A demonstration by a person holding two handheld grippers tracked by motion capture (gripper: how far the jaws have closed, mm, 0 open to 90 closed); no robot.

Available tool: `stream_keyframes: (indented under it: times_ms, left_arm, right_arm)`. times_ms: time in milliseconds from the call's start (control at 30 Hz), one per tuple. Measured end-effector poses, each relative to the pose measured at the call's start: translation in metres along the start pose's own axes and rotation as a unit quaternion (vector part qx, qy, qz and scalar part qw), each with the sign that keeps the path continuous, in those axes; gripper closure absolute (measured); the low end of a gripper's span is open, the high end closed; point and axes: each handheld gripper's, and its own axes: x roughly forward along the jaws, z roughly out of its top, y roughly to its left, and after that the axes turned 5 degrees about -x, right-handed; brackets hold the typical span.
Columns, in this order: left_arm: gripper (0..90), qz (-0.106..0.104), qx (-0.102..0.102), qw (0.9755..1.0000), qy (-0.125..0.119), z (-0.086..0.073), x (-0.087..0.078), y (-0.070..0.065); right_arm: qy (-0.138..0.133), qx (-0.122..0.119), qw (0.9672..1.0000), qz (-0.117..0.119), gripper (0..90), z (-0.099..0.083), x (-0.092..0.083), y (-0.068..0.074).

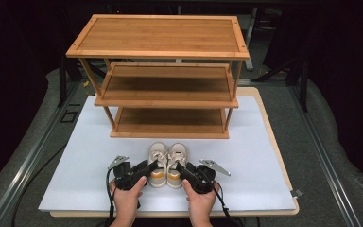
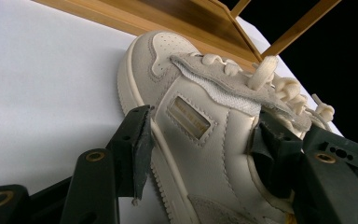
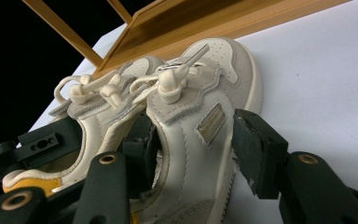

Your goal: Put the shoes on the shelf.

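Note:
Two small cream sneakers stand side by side on the white board, toes toward the shelf. In the high view the left shoe point(image 1: 157, 160) and the right shoe point(image 1: 177, 160) touch each other. My left gripper point(image 1: 151, 166) is shut on the left shoe point(image 2: 200, 126): one jaw presses its outer side and the other sits inside the opening. My right gripper point(image 1: 182, 168) is shut on the right shoe point(image 3: 191, 126) in the same way, one jaw outside and one inside. A hand holds each gripper near the front edge.
A three-tier bamboo shelf point(image 1: 170, 133) stands just behind the shoes, its bottom tier point(image 1: 170, 117) low and bare. The white board point(image 1: 90, 161) has free room on both sides of the shoes. Dark floor and metal rails surround the table.

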Motion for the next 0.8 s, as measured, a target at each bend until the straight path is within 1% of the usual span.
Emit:
stream_keyframes:
  times_ms: [33,67,100,133,167,200,233,267,300,333,433,467,500,533,567,600,667,700,733,767,800]
  left_arm:
    - [44.5,0.000,0.000,1.0000,-0.001,0.001,0.000,0.000]
    - [44.6,-0.002,0.002,1.0000,0.000,0.002,0.000,0.000]
    - [44.6,-0.002,0.005,1.0000,0.000,0.003,-0.001,-0.001]
    - [44.7,-0.003,-0.003,1.0000,-0.002,0.003,0.000,-0.002]
    - [44.7,-0.003,0.000,1.0000,-0.001,0.004,-0.001,-0.002]
    - [44.7,-0.003,0.002,1.0000,-0.001,0.005,-0.001,-0.002]
    - [44.7,-0.002,0.005,1.0000,0.001,0.006,-0.001,-0.003]
    - [44.8,-0.002,0.002,1.0000,0.000,0.007,-0.001,-0.004]
    - [44.9,-0.001,0.002,1.0000,0.000,0.008,-0.002,-0.005]
    - [44.9,-0.001,0.007,1.0000,0.001,0.009,-0.002,-0.006]
    - [45.2,-0.001,0.007,1.0000,0.001,0.013,-0.003,-0.008]
    - [45.4,-0.001,0.007,1.0000,0.001,0.014,-0.004,-0.009]
    - [45.5,-0.003,0.009,1.0000,0.001,0.015,-0.004,-0.009]
    - [45.6,-0.002,0.008,1.0000,0.001,0.016,-0.005,-0.009]
    - [45.7,-0.003,0.006,1.0000,0.000,0.016,-0.005,-0.010]
    - [45.7,-0.004,0.009,1.0000,0.000,0.018,-0.006,-0.010]
    - [45.8,-0.005,0.006,1.0000,-0.001,0.020,-0.007,-0.012]
    - [45.8,-0.007,0.005,1.0000,0.000,0.021,-0.008,-0.013]
    - [45.9,-0.008,0.003,1.0000,-0.002,0.022,-0.008,-0.014]
    - [46.0,-0.008,0.006,0.9999,-0.002,0.024,-0.009,-0.015]
    - [46.0,-0.008,0.006,0.9999,-0.003,0.025,-0.010,-0.017]
  right_arm:
    - [0.004,0.000,1.0000,-0.009,51.4,0.001,-0.001,0.001]
    - [0.007,-0.002,1.0000,0.001,51.4,0.002,-0.002,0.000]
    - [0.008,-0.003,1.0000,0.000,51.4,0.004,-0.002,0.001]
    - [0.007,-0.005,1.0000,0.000,51.4,0.005,-0.002,0.001]
    - [-0.002,-0.002,1.0000,-0.003,51.4,0.006,-0.001,0.002]
    - [0.003,-0.004,1.0000,-0.006,51.4,0.007,-0.002,0.003]
    - [0.001,-0.003,1.0000,-0.004,51.4,0.008,-0.002,0.004]
    - [-0.001,-0.007,1.0000,-0.001,51.4,0.009,-0.002,0.004]
    - [0.001,-0.007,1.0000,-0.006,51.4,0.010,-0.002,0.005]
    - [0.007,-0.006,0.9999,-0.011,51.4,0.012,-0.004,0.006]
    - [0.000,-0.006,1.0000,-0.004,51.3,0.015,-0.004,0.007]
    - [0.004,-0.008,0.9999,-0.010,51.3,0.016,-0.005,0.008]
    - [0.000,-0.006,1.0000,-0.001,51.3,0.017,-0.004,0.008]
    - [0.000,-0.006,1.0000,-0.006,51.3,0.018,-0.005,0.009]
    - [0.001,-0.007,1.0000,-0.005,51.3,0.020,-0.005,0.009]
    - [0.004,-0.006,0.9999,-0.010,51.3,0.021,-0.006,0.011]
    - [0.008,-0.009,0.9999,-0.005,51.3,0.024,-0.008,0.012]
    - [0.004,-0.009,0.9999,-0.007,51.3,0.026,-0.008,0.013]
    - [-0.003,-0.010,0.9999,-0.004,51.3,0.027,-0.008,0.014]
    - [-0.004,-0.011,0.9999,-0.004,51.3,0.029,-0.009,0.014]
    - [0.010,-0.015,0.9998,-0.001,51.3,0.032,-0.012,0.015]
